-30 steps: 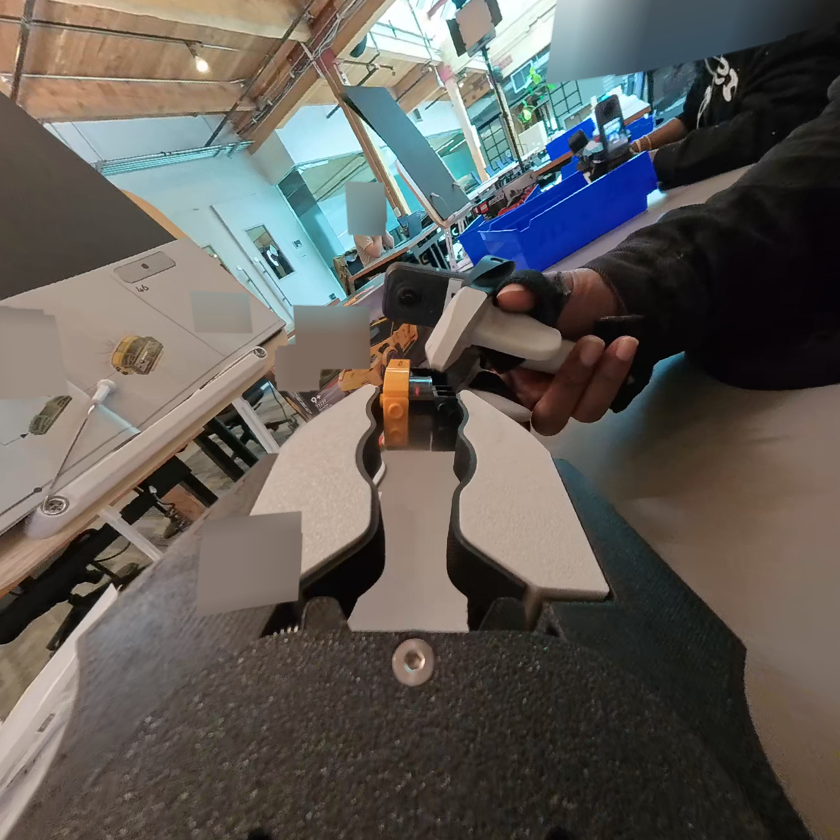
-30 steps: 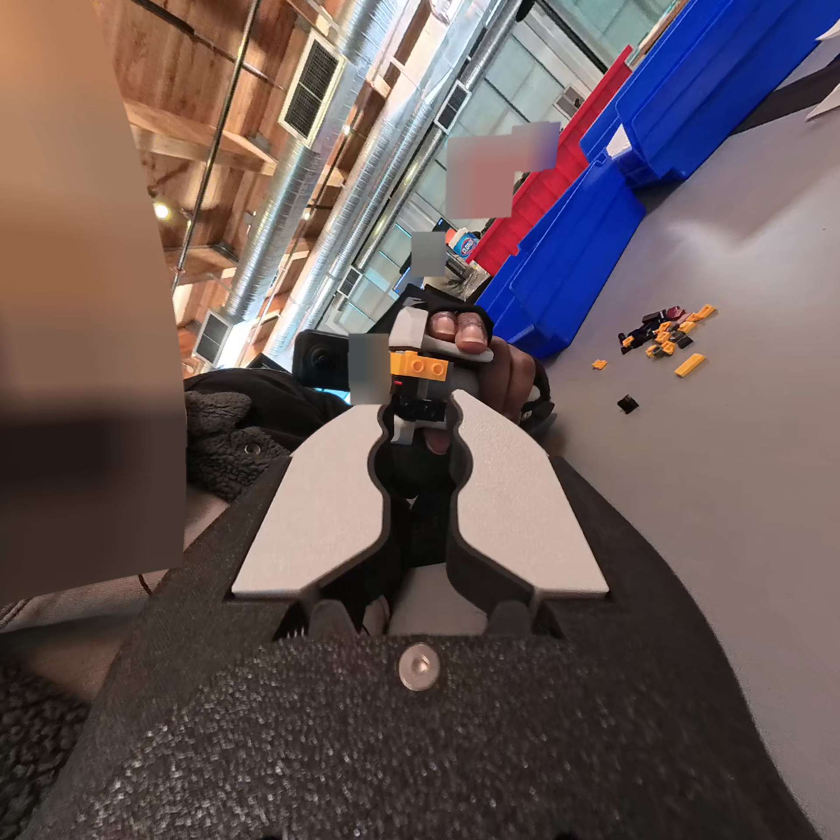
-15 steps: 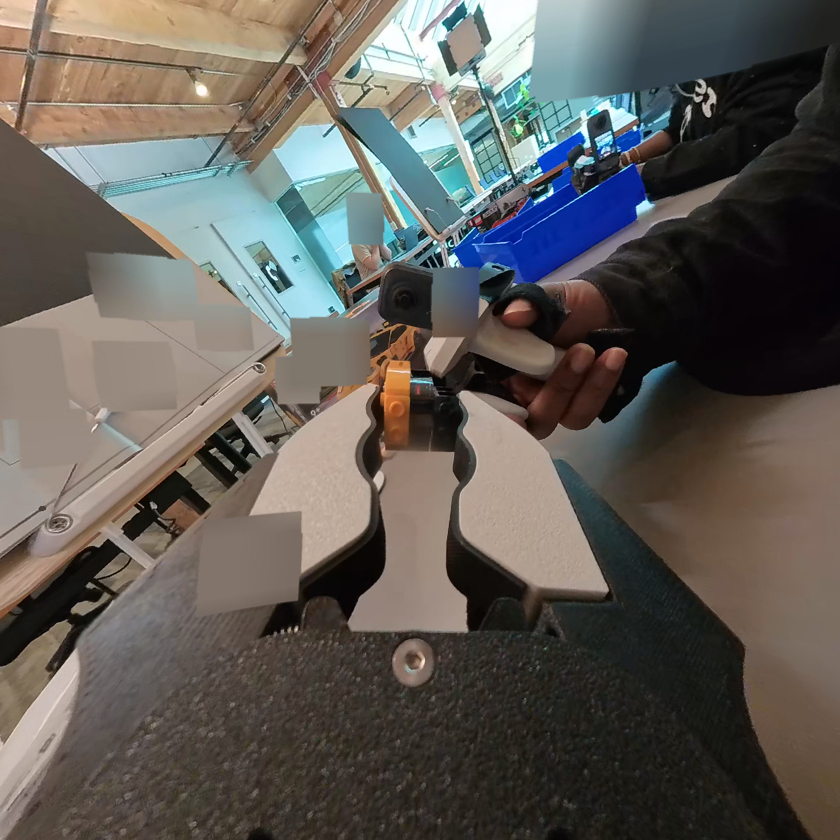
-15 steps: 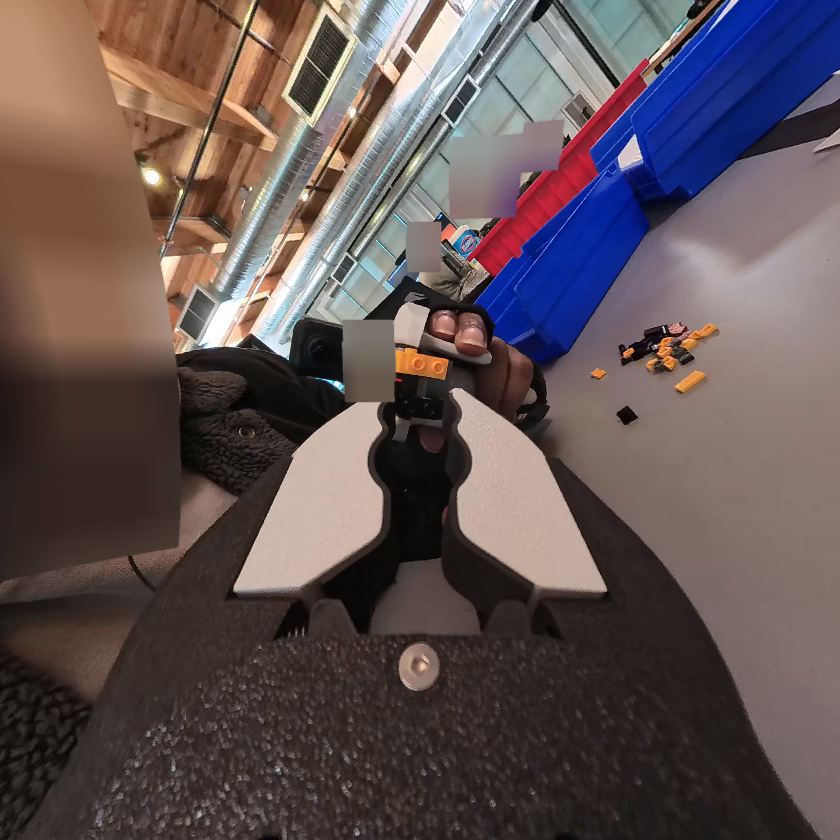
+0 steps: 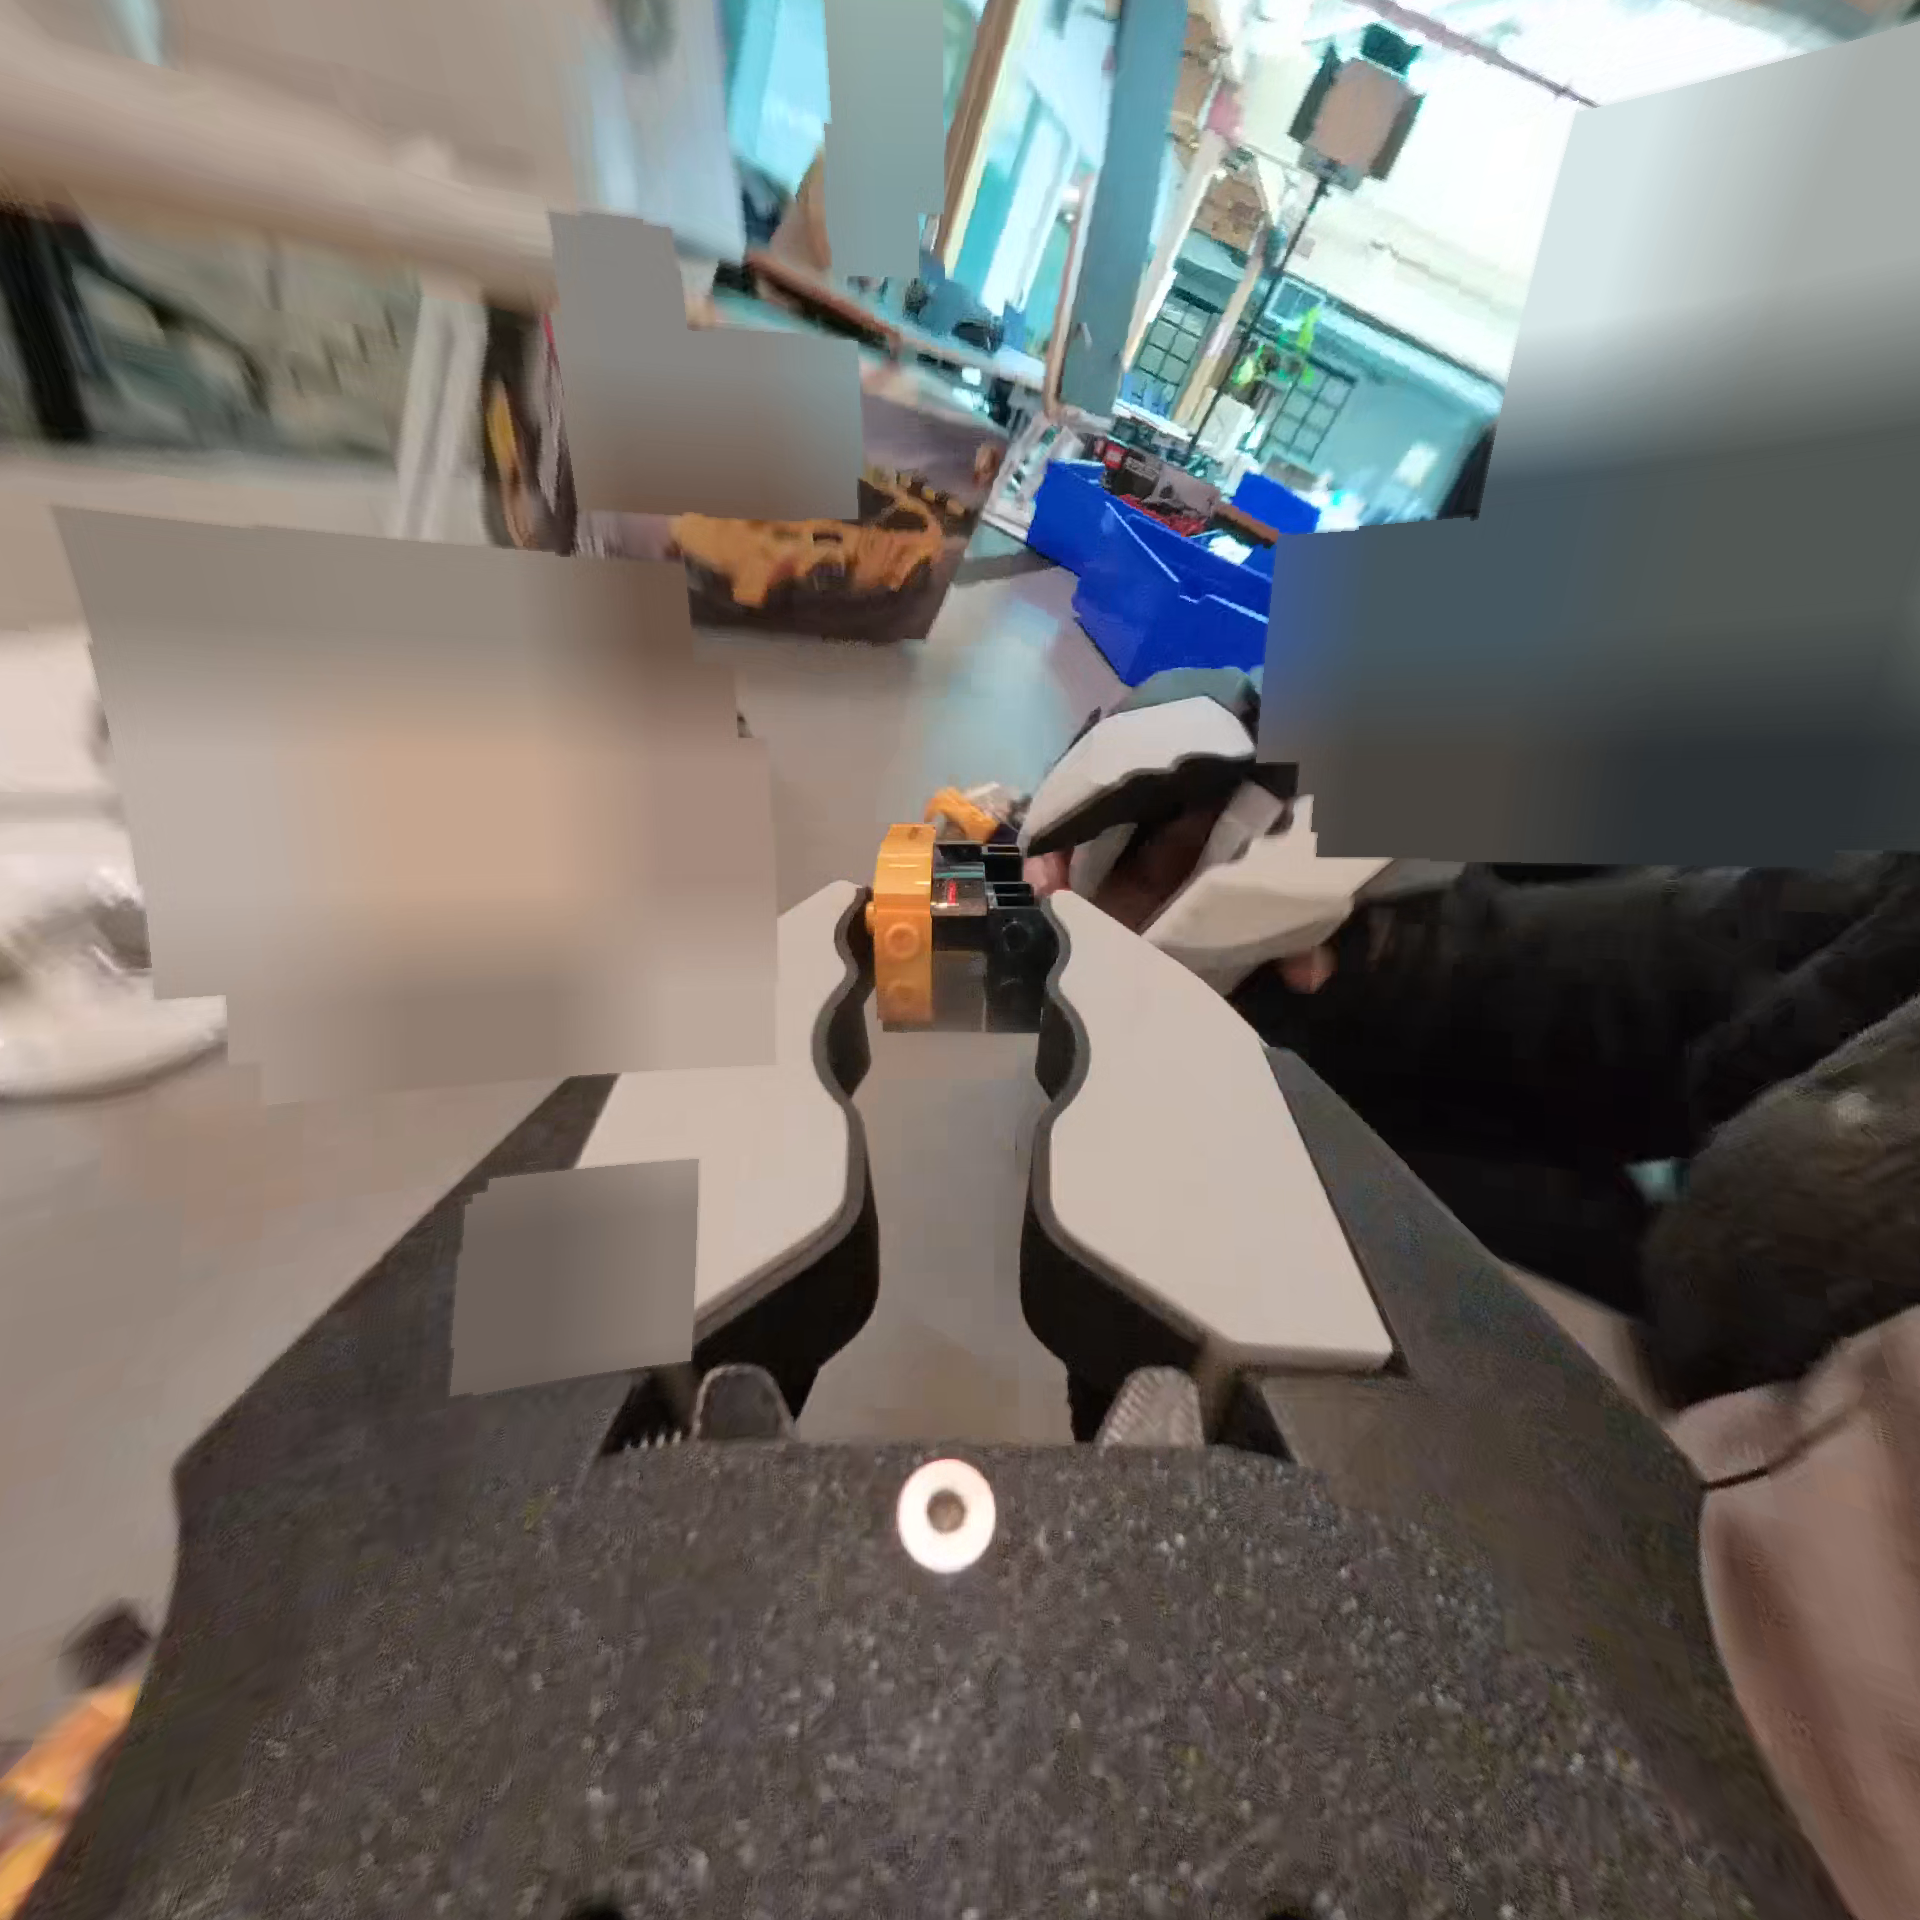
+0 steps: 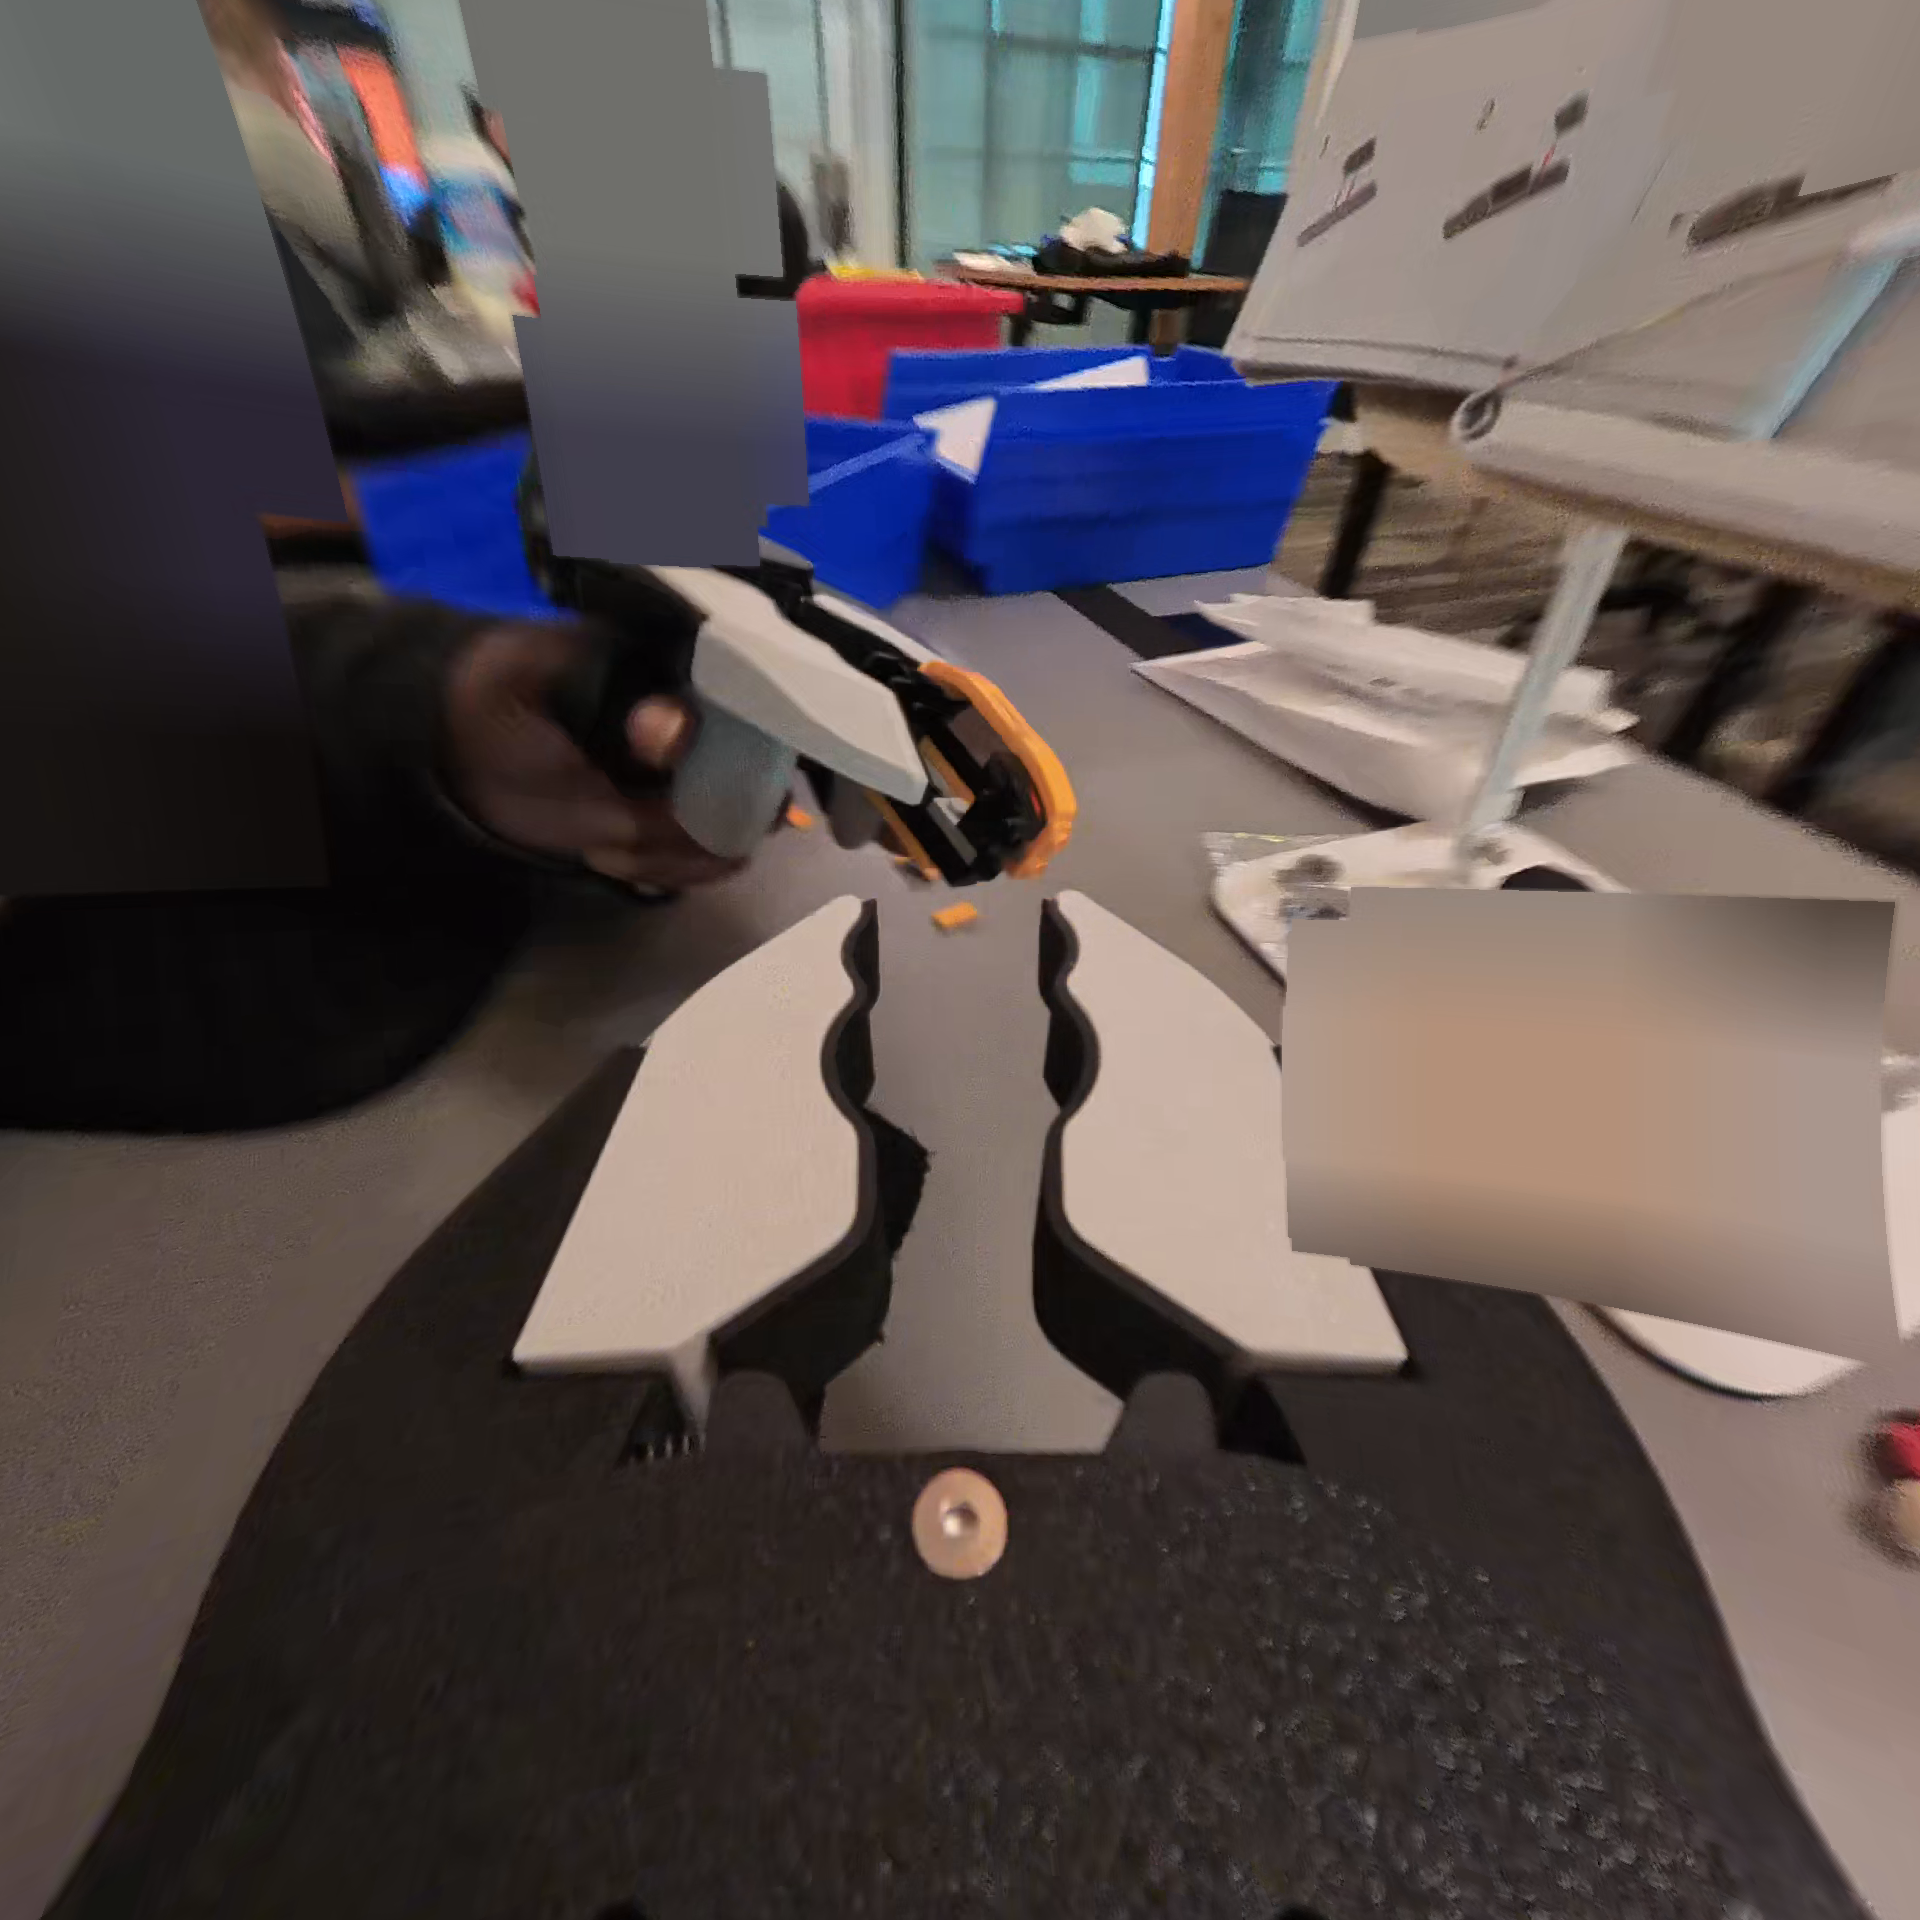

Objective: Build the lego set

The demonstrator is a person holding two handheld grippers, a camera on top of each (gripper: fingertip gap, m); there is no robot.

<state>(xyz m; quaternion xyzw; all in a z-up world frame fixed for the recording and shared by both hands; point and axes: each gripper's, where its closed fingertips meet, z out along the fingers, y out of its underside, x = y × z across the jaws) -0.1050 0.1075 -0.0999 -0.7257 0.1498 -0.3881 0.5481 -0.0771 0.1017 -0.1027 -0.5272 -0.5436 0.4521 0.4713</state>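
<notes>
My left gripper (image 5: 951,925) is shut on a small orange and black lego assembly (image 5: 940,951), held at its fingertips above the grey table (image 5: 977,675). The same assembly (image 6: 987,790) shows in the right wrist view, gripped by the left gripper's grey fingers (image 6: 821,707). My right gripper (image 6: 958,914) is open and empty, a short way below and in front of that assembly. A small orange piece (image 6: 954,916) lies on the table between its fingertips. In the left wrist view the right gripper (image 5: 1143,769) shows just beyond the assembly, held by a hand.
Blue bins (image 6: 1101,468) and a red bin (image 6: 894,332) stand at the back of the table. White papers (image 6: 1382,707) and a stand with an instruction sheet (image 6: 1621,343) are on the right. A lego box (image 5: 821,561) stands farther back. Loose orange pieces (image 5: 961,805) lie behind the assembly.
My right gripper has let go of the assembly, opened and pulled back from it. Both grippers have swung round to level views. My left gripper keeps its hold.
</notes>
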